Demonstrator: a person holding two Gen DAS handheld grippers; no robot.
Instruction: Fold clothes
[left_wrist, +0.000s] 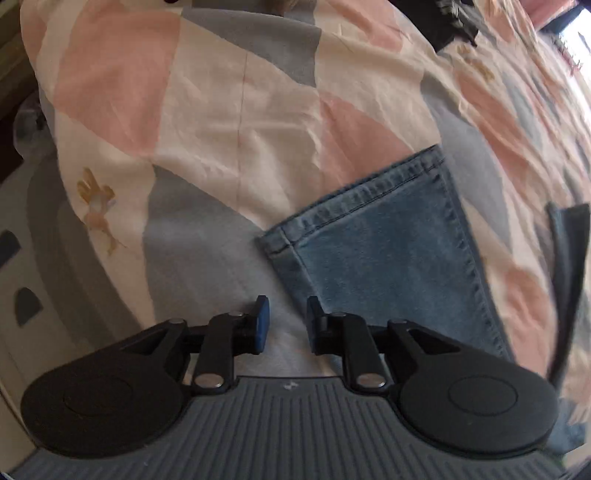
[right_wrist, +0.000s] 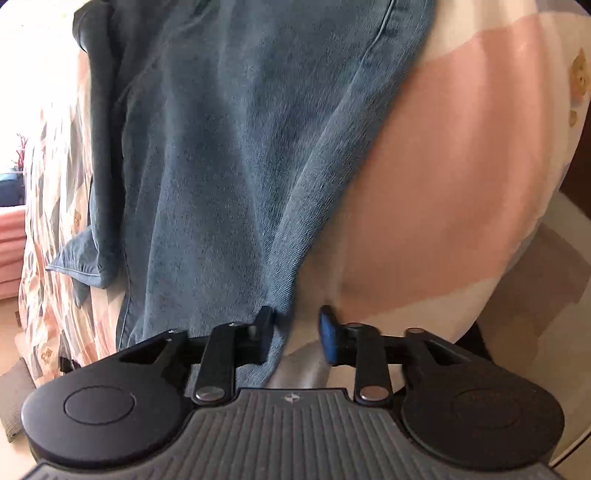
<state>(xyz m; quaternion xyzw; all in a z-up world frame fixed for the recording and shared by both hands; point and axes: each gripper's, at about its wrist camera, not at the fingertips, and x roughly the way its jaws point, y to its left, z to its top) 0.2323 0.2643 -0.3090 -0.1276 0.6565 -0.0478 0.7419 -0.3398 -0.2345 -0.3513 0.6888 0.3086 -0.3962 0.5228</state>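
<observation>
Pink, grey and cream patterned bedding (left_wrist: 229, 122) carries blue jeans (left_wrist: 384, 251), whose hemmed leg end lies ahead of the left gripper (left_wrist: 288, 321), jaws parted and empty. Right wrist view: the right gripper (right_wrist: 295, 332) gapes at the jeans' edge, holding nothing.

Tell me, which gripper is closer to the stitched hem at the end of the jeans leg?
Left. The left gripper is open just below the hem. The right gripper straddles the jeans' side edge, with no hem nearby in its view.

Jeans (right_wrist: 229, 155) flat on the bedspread (left_wrist: 229, 122), hem end (left_wrist: 369, 206) near its edge.
</observation>
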